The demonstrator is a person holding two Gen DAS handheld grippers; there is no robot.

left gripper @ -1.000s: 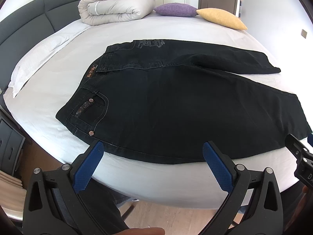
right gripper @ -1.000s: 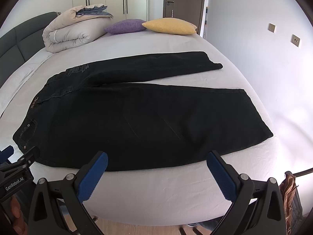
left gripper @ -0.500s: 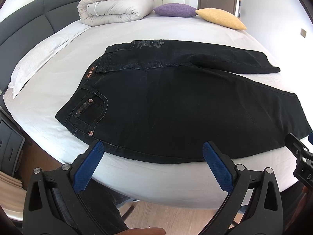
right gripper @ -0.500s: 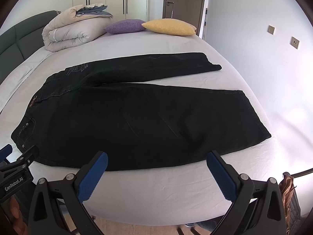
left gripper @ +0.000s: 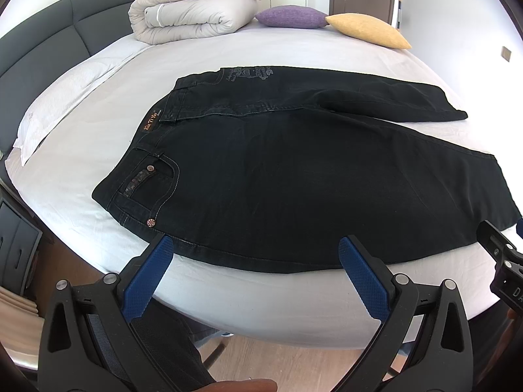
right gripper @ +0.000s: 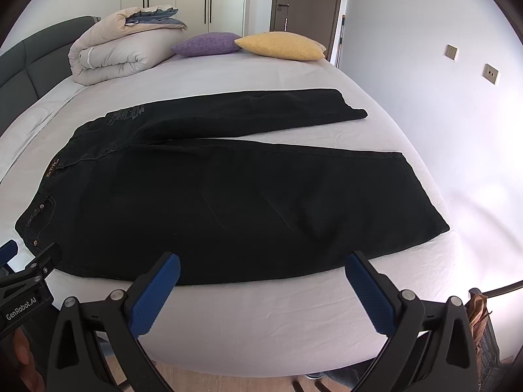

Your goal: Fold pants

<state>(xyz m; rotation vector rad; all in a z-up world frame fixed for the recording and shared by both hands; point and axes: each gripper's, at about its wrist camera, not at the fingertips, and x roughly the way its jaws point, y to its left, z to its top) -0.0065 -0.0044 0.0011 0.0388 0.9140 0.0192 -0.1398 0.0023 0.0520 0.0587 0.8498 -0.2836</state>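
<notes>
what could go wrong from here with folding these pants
1. The black denim pants lie close to the near edge of the white bed sheet; a careless pull could drag them off.
2. Both the left claw and right claw are open and holding nothing; pinching only the top layer could fold the legs unevenly.

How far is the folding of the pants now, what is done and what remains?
Done: the black pants lie flat on the bed, legs spread apart, no fold made. In hand: nothing; the left gripper and right gripper hang open at the near edge, touching no cloth. Left: the whole job, probably first laying one leg over the other.
</notes>
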